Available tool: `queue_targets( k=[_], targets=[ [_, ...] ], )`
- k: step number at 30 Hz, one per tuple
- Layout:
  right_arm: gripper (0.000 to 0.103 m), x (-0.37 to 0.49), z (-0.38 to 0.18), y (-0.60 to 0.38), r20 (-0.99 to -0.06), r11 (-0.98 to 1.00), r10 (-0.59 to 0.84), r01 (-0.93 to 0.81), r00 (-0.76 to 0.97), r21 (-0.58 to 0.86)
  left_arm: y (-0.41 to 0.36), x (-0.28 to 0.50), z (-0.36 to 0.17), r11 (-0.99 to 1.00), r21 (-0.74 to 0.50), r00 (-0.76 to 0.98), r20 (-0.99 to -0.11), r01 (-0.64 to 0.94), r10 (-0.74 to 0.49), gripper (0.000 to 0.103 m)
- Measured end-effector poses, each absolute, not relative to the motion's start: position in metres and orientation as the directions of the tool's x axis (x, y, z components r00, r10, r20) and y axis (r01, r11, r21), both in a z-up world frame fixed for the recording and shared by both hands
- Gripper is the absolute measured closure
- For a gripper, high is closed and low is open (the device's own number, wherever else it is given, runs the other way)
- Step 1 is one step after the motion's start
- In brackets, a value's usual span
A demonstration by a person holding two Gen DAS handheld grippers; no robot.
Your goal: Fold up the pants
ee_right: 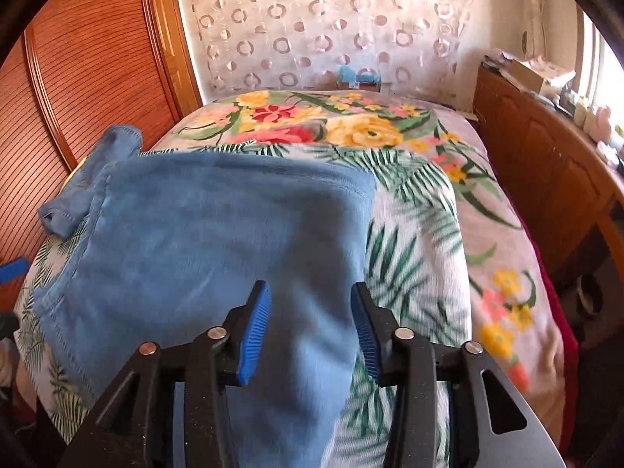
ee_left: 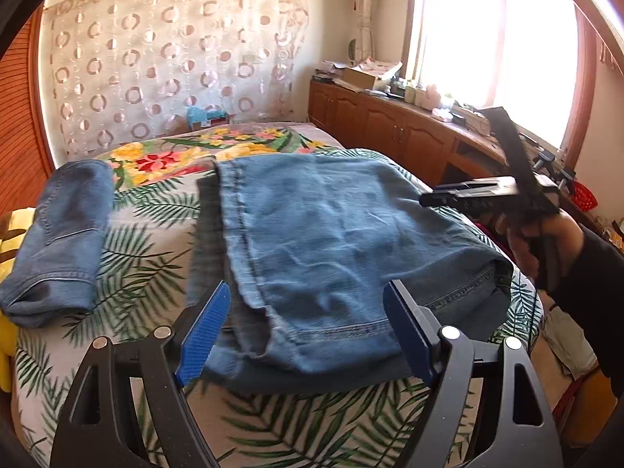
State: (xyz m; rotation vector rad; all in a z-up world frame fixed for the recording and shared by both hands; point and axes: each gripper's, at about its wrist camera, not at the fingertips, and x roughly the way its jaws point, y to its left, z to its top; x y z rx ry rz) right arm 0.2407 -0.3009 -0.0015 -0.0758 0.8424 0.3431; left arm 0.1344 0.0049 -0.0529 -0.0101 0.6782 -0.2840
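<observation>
Denim pants (ee_left: pixel 323 241) are lying folded mid-frame on the floral bed (ee_left: pixel 148 257) in the left wrist view, left gripper (ee_left: pixel 308 335) gaping wide, empty. Right wrist view: right gripper (ee_right: pixel 310 331) is hovering half-open over them, gripping nothing. Fold seems laid; regrasping an edge likely comes next.

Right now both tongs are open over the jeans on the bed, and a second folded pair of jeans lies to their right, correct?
Nearly. The folded pair lies to the left of the jeans, as the left wrist view shows. Left tongs and right tongs are open.
</observation>
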Motion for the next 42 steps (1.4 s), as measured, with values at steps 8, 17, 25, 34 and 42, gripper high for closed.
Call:
queue_targets(
  k=[8, 17, 25, 34, 42],
  targets=[
    [0.049, 0.188, -0.004, -0.314, -0.746, 0.933, 0.308, -0.342, 0.591, 0.115, -0.023, 0.148, -0.063, 0.953, -0.089, 0.714, -0.644, 0.289, -0.277, 0.022],
    [0.035, 0.163, -0.017, -0.329, -0.761, 0.946, 0.283, -0.302, 0.584, 0.119, -0.043, 0.158, -0.073, 0.95, -0.076, 0.689, -0.672, 0.303, -0.273, 0.022],
    [0.035, 0.145, -0.016, -0.328, -0.748, 0.944, 0.283, -0.312, 0.6, 0.106, -0.054, 0.162, -0.087, 0.954, -0.06, 0.676, -0.692, 0.293, -0.251, 0.022],
    [0.035, 0.137, -0.012, -0.328, -0.697, 0.943, 0.325, -0.277, 0.64, 0.185, -0.06, 0.158, -0.095, 0.954, -0.025, 0.69, -0.686, 0.297, -0.233, 0.022],
    [0.035, 0.146, -0.004, -0.335, -0.668, 0.952, 0.305, -0.236, 0.679, 0.194, -0.062, 0.158, -0.097, 0.953, -0.019, 0.686, -0.69, 0.302, -0.232, 0.021]
  ],
)
